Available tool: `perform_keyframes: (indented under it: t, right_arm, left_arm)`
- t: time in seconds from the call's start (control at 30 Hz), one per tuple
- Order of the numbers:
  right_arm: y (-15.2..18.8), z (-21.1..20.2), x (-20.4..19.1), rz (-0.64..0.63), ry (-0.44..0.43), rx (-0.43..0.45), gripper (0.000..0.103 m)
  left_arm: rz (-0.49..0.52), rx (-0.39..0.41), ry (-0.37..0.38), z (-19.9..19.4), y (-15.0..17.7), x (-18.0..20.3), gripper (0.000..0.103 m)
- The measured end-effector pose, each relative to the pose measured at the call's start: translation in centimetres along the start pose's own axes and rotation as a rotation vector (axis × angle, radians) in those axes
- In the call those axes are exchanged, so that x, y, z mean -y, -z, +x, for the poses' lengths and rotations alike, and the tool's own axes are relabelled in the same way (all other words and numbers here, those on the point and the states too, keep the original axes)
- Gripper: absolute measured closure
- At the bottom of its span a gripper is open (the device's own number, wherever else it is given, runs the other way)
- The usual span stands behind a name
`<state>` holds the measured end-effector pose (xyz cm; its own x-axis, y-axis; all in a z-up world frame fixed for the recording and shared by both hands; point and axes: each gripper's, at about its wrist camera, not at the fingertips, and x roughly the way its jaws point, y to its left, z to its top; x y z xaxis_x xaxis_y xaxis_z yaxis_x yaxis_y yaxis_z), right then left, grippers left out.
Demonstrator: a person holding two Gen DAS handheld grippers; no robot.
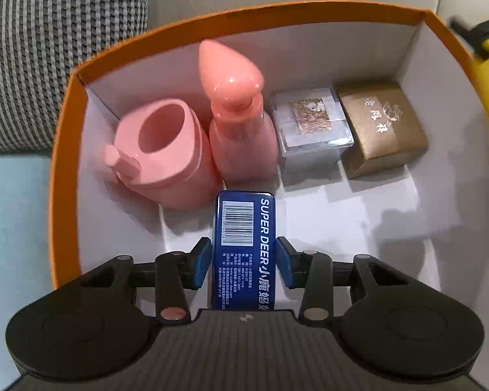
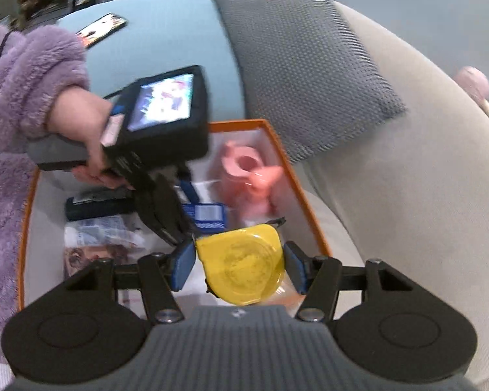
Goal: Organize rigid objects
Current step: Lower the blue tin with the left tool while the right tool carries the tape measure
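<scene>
My left gripper is shut on a blue "SUPER DEER" tin and holds it inside the orange box, in front of a pink cup and a pink bottle. A clear box and a gold box stand at the back right. My right gripper is shut on a yellow tape measure above the orange box's near edge. The left gripper with the blue tin shows in the right wrist view.
The box sits on a beige sofa with a grey cushion and a light blue cushion. A dark blue case, packets and a card lie in the box's left part. A phone lies on the blue cushion.
</scene>
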<state>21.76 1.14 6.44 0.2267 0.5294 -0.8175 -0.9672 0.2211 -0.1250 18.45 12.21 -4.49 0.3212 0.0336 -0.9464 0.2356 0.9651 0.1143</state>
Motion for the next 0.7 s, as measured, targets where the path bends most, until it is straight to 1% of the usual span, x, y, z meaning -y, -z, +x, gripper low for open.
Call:
perform_keyframes:
  t: [0.1,0.2,0.27,0.33,0.43,0.53,0.57,0.7]
  right_arm:
    - [-0.3,1.4,-1.0,-0.039,-0.013,-0.024,0.043]
    - [-0.4,2.7,-1.4,-0.050,-0.022,-0.046,0.043]
    - [-0.2,3.1,-1.3,-0.040,-0.022,-0.056,0.043]
    - [0.0,3.5,-1.2,-0.032,-0.020,-0.065,0.043]
    - [0.1,4.3,-1.7,-0.038,-0.023,-0.075,0.043]
    - [0.1,4.7,-2.1,-0.052,-0.032,-0.080,0.043]
    - [0.1,4.8,-2.2,-0.053,-0.037,-0.083,0.043]
    - [0.0,5.8,-2.5,-0.031,-0.043,-0.101,0.043]
  left_arm:
    - [0.029,0.009,-0.014,-0.2,0.5,0.2,0.049]
    - [0.058,0.009,-0.036,-0.5,1.1,1.0,0.049]
    - [0.030,-0.009,-0.017,-0.8,1.4,1.3,0.049]
    - [-0.012,-0.039,0.005,-0.8,1.7,1.6,0.051]
    - [-0.061,-0.047,0.007,-1.0,1.6,1.3,0.052]
    - [-0.081,-0.013,0.007,-2.5,1.1,1.0,0.051]
    - [-0.078,0.003,0.006,-3.3,1.4,0.7,0.052]
    - [-0.091,0.047,0.058,-6.7,1.8,0.0,0.053]
